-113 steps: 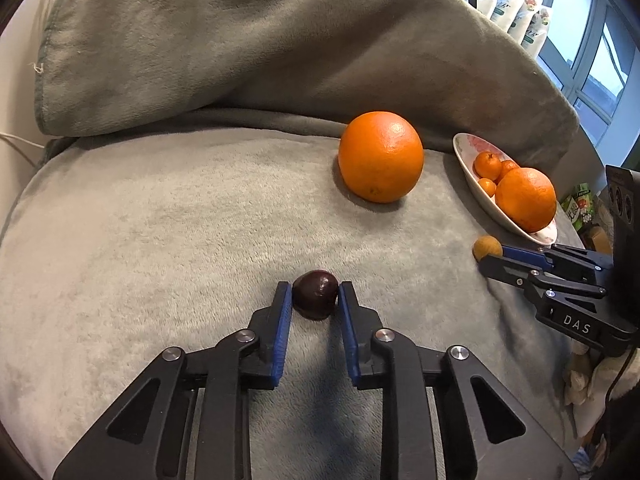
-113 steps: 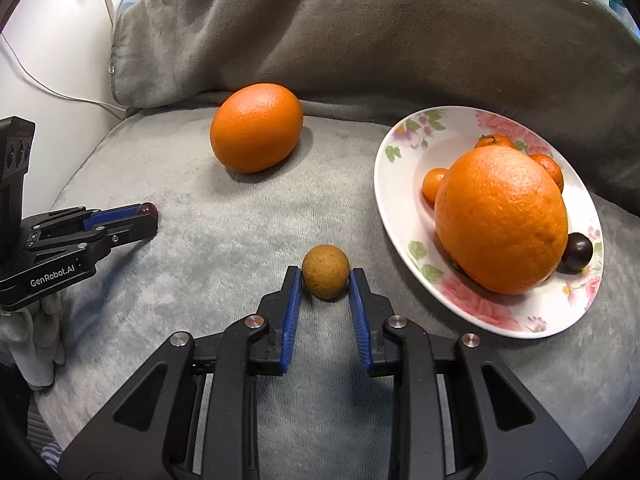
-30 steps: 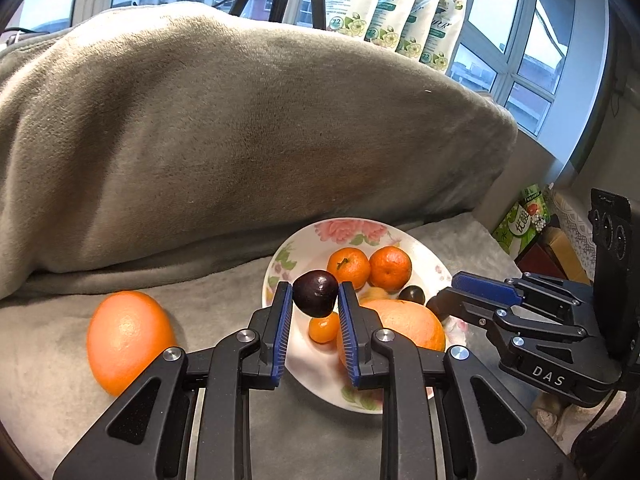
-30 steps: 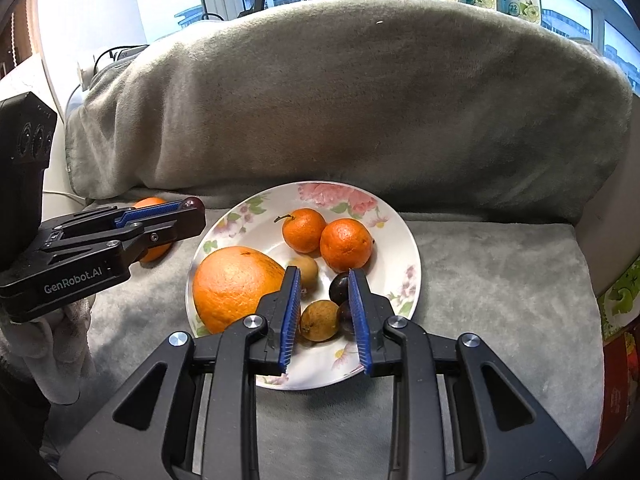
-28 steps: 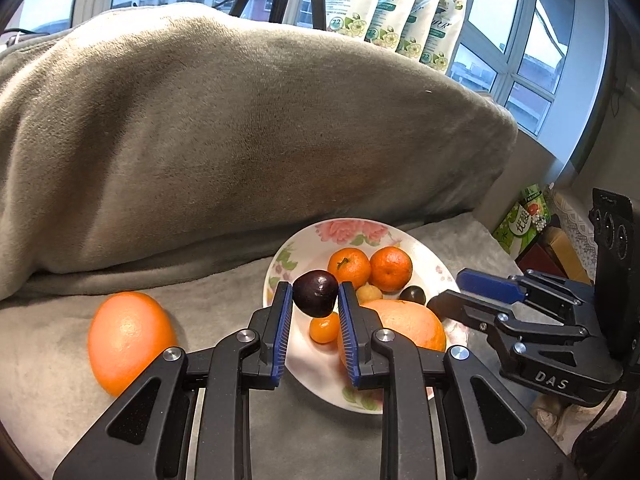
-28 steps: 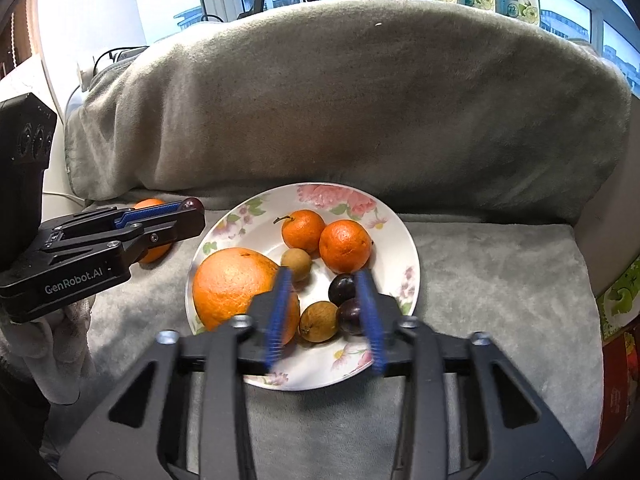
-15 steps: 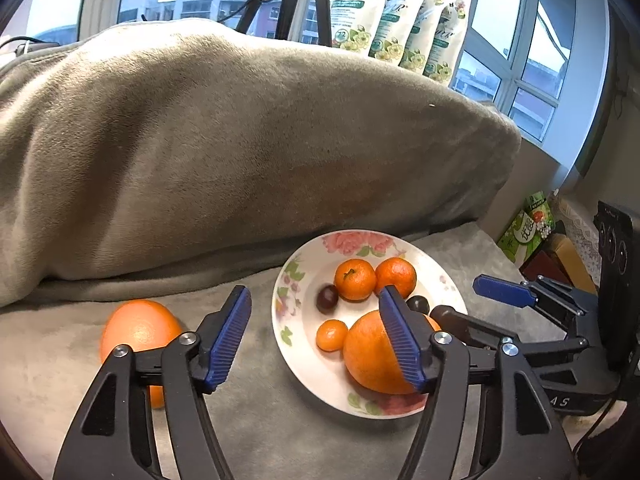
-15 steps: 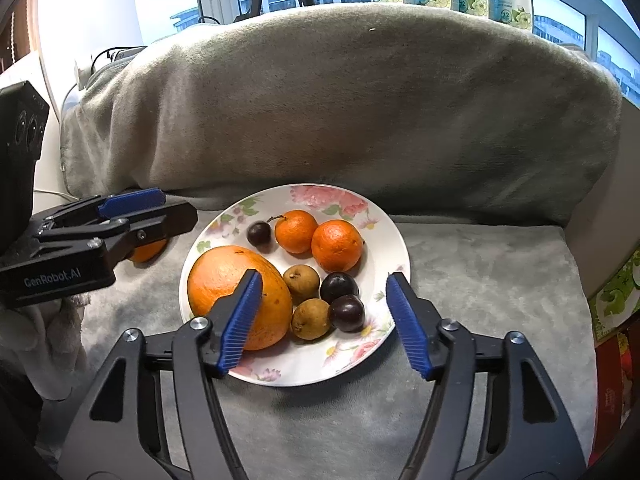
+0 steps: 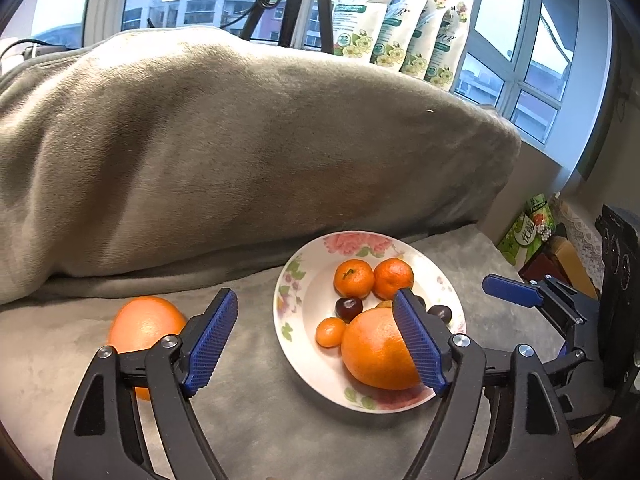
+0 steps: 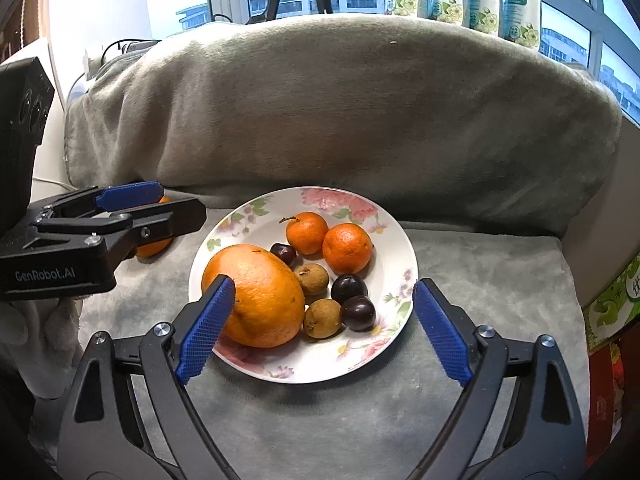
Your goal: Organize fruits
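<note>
A round white ceramic plate with pink flower print (image 10: pixel 394 240) lies on a grey plush blanket (image 10: pixel 480 280) spread over a sofa seat, just ahead of the right tool (image 10: pixel 320 312) and ahead and to the right of the left tool (image 9: pixel 314 326). On the plate rest a large orange (image 10: pixel 256 296), two small mandarins with glossy orange peel (image 10: pixel 307 233), two round brown longan-like fruits (image 10: pixel 312 278), two dark purple plums (image 10: pixel 349 289) and a smaller dark cherry (image 10: pixel 284 253). The left wrist view also shows a tiny orange kumquat (image 9: pixel 330 332) beside the large orange.

The right tool's blue-padded jaws are spreading apart, wide and empty, above the near edge of the plate; its left pad stands in front of the large orange, but whether it touches cannot be told. The left tool's jaws are also spreading apart with nothing held. Its right pad hides part of the large orange.

A second large orange (image 9: pixel 146 326) lies on the blanket off the plate, behind the left tool's left finger.

Behind the plate rises the blanket-covered sofa back (image 9: pixel 240 140). Beyond it stand white pouches with green floral labels (image 9: pixel 400 28) on a window ledge, with buildings outside. To the far right of the right tool are green printed packages (image 10: pixel 618 288).
</note>
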Demonstrator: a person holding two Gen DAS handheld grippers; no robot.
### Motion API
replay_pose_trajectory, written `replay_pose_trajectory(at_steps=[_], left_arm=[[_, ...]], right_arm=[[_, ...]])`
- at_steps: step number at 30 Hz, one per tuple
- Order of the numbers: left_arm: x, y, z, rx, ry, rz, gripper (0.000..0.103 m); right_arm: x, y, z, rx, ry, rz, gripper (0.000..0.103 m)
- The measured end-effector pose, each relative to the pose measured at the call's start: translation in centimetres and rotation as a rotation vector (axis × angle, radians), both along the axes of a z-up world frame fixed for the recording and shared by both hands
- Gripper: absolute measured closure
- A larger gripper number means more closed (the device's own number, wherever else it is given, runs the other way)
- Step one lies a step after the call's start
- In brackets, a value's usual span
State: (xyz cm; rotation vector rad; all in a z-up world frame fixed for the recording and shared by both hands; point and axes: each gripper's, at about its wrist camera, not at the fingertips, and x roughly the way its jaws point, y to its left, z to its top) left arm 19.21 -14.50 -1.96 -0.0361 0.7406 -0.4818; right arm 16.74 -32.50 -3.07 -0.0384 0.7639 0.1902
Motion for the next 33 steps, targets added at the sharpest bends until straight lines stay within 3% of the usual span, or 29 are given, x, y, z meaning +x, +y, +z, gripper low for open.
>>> replay_pose_trajectory(at_steps=[11, 33], left_arm=[[-0.8, 1.0, 0.5, 0.011, -0.019, 0.016, 0.022], [-1.6, 7.4, 0.9, -0.014, -0.051, 0.106, 0.022]], right_arm=[[-0.1, 1.0, 0.3, -0.001, -0.011, 0.015, 0.01], [0.7, 5.6, 1.2, -0.06, -0.042, 0.078, 0.01]])
